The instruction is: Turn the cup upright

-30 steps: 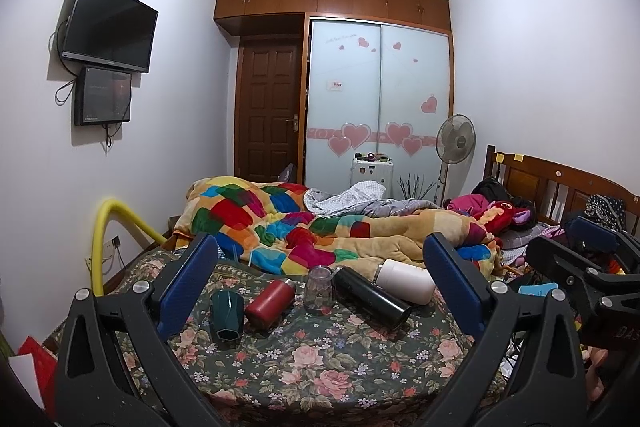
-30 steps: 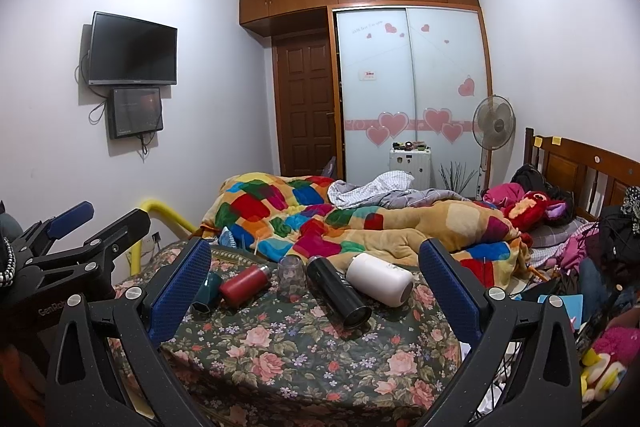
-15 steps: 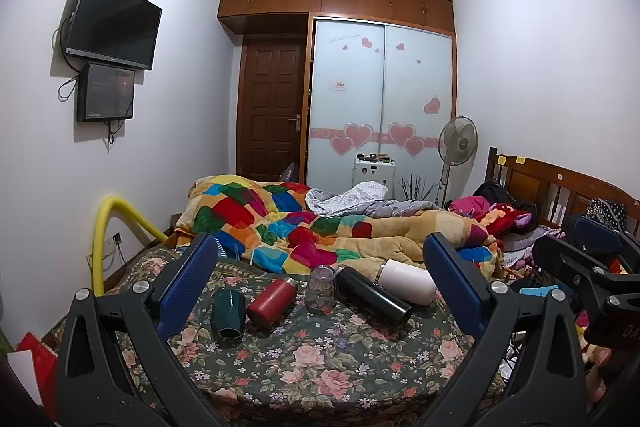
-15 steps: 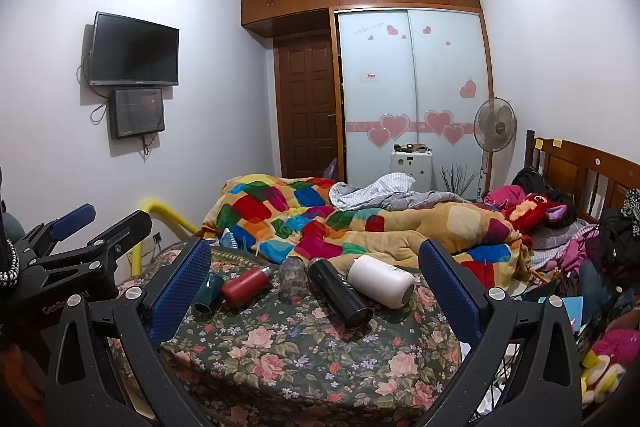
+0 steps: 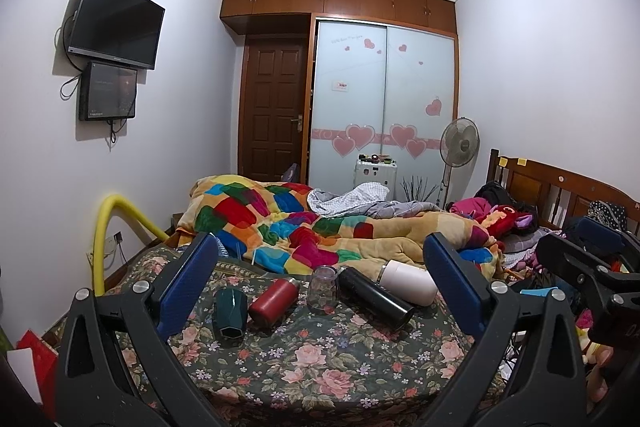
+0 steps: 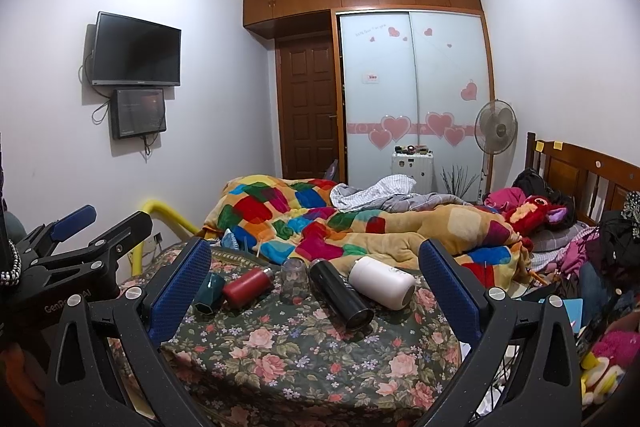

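Several drinking vessels sit on the floral bedspread: a dark green faceted cup on its side, a red flask lying down, a clear glass standing mouth down, a black flask and a white flask lying down. They also show in the right wrist view: green cup, red flask, glass, black flask, white flask. My left gripper and right gripper are both open and empty, held back from the vessels.
A patchwork quilt is heaped behind the vessels. A yellow padded rail stands at the bed's left. Clothes and toys are piled at right by the wooden headboard. A fan and wardrobe stand behind.
Both views have shifted slightly; the scene sits a little lower and nearer. No vessel has moved and both grippers stay open.
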